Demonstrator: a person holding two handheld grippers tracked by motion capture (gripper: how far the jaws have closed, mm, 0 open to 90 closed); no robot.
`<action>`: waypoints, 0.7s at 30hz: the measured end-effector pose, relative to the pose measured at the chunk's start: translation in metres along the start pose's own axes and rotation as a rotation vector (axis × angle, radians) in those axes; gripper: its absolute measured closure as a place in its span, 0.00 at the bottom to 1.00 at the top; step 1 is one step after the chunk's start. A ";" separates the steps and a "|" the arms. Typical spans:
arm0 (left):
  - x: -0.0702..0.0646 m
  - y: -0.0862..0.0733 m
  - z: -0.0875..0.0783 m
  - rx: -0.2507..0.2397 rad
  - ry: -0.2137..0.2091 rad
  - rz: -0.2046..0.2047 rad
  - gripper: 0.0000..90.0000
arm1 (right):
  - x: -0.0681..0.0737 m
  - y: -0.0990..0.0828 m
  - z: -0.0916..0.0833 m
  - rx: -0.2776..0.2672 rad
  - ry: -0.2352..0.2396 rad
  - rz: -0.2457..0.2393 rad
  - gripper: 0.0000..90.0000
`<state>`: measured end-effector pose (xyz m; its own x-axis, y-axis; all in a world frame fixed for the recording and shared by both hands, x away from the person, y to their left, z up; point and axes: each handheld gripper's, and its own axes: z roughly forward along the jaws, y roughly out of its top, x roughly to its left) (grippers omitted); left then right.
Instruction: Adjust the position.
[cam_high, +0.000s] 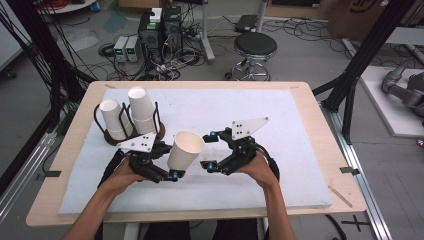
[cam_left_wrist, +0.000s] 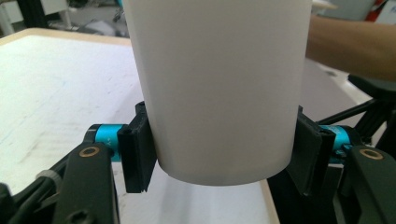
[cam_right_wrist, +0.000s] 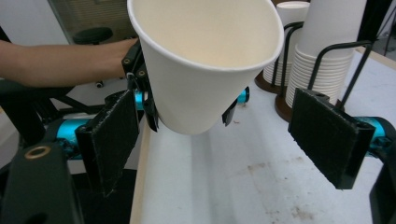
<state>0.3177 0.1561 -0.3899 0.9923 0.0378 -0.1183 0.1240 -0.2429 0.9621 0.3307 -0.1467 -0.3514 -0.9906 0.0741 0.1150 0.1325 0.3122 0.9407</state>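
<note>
My left gripper (cam_high: 173, 171) is shut on the lower part of a white paper cup (cam_high: 185, 149), which it holds tilted above the white mat with its mouth up and to the right. In the left gripper view both black pads (cam_left_wrist: 137, 154) press the sides of the cup (cam_left_wrist: 219, 93) near its base. My right gripper (cam_high: 212, 150) stands open just right of the cup, with its jaws towards it. In the right gripper view its wide-apart pads (cam_right_wrist: 112, 140) frame the empty cup (cam_right_wrist: 205, 70) from a little way off and do not touch it.
A dark wire cup holder (cam_high: 131, 131) at the mat's back left holds two stacks of inverted paper cups (cam_high: 141, 112); the stacks (cam_right_wrist: 327, 56) stand behind the held cup in the right gripper view. The white mat (cam_high: 280, 125) covers a wooden table (cam_high: 315, 107). A stool (cam_high: 255, 47) stands beyond it.
</note>
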 end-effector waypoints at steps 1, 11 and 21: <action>0.000 -0.001 0.000 0.002 0.003 0.002 0.39 | 0.000 -0.001 0.001 -0.002 0.008 0.002 0.19; 0.000 -0.002 0.005 -0.009 -0.005 0.004 0.39 | 0.002 0.001 0.010 -0.035 0.033 -0.003 0.19; -0.001 -0.003 0.010 -0.011 -0.005 0.009 0.39 | 0.001 0.005 0.022 -0.056 0.062 -0.010 0.19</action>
<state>0.3163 0.1475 -0.3946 0.9933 0.0311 -0.1109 0.1151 -0.2328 0.9657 0.3308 -0.1239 -0.3539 -0.9923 0.0116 0.1237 0.1225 0.2593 0.9580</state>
